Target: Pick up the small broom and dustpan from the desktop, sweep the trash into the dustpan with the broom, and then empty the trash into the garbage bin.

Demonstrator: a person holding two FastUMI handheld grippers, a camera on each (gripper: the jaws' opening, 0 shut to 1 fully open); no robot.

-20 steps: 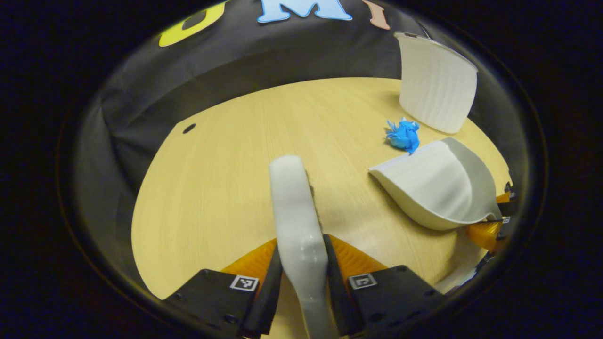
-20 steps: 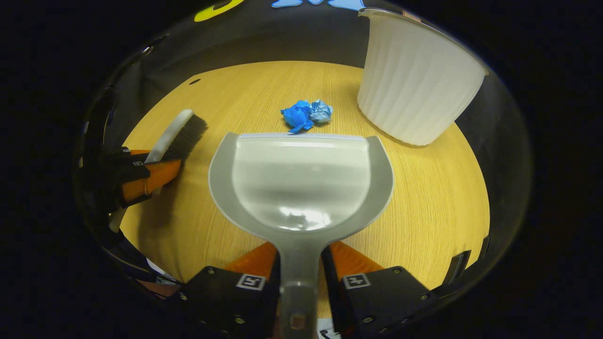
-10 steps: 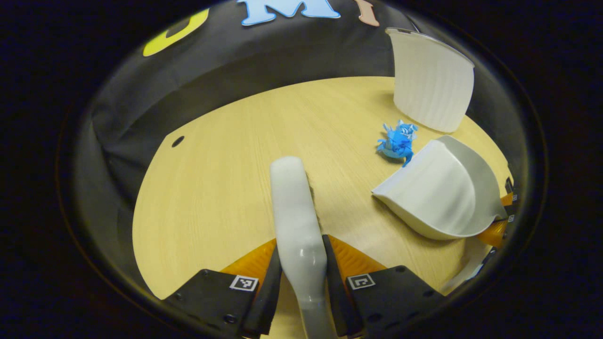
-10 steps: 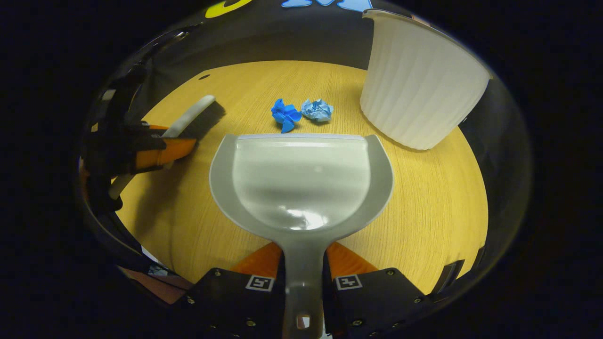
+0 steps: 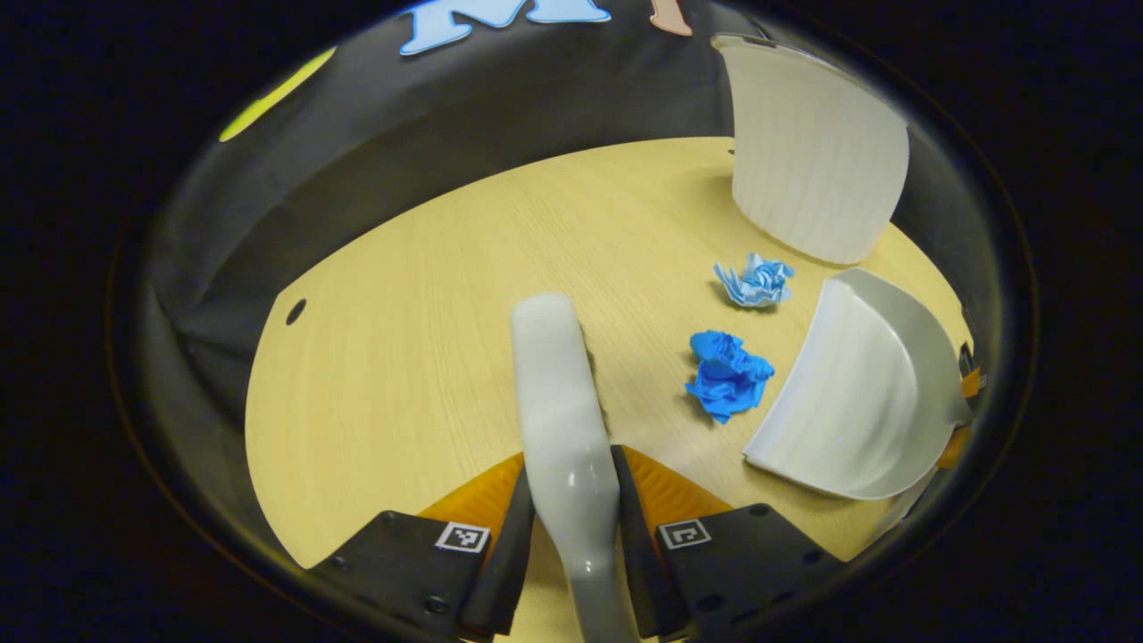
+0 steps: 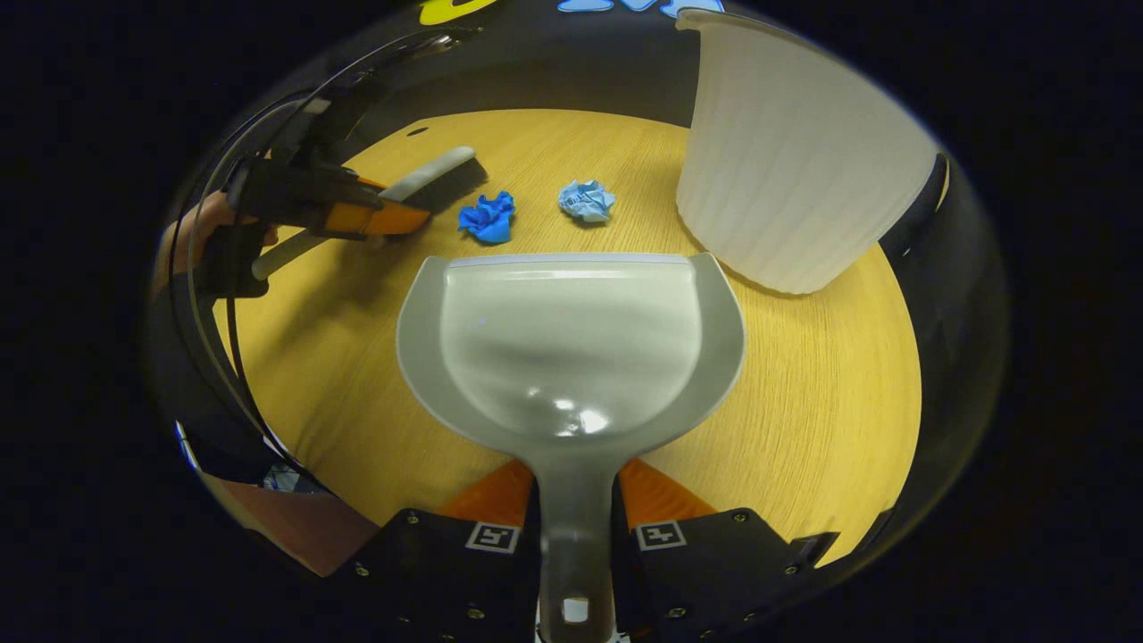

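Light wood desktop, black cloth wall behind; white ribbed garbage bin at far right. Left gripper clamped on broom handle, head pointing fwd. Right gripper clamped on dustpan handle, pan flat ahead of fingers. Dark blue paper wad and pale blue paper wad lie just beyond pan lip.

Both claw-mounted, over shared tabletop

You have two paper wads ahead of your jaws: one dark blue, one pale blue. One broom, one dustpan, one bin, one surface.
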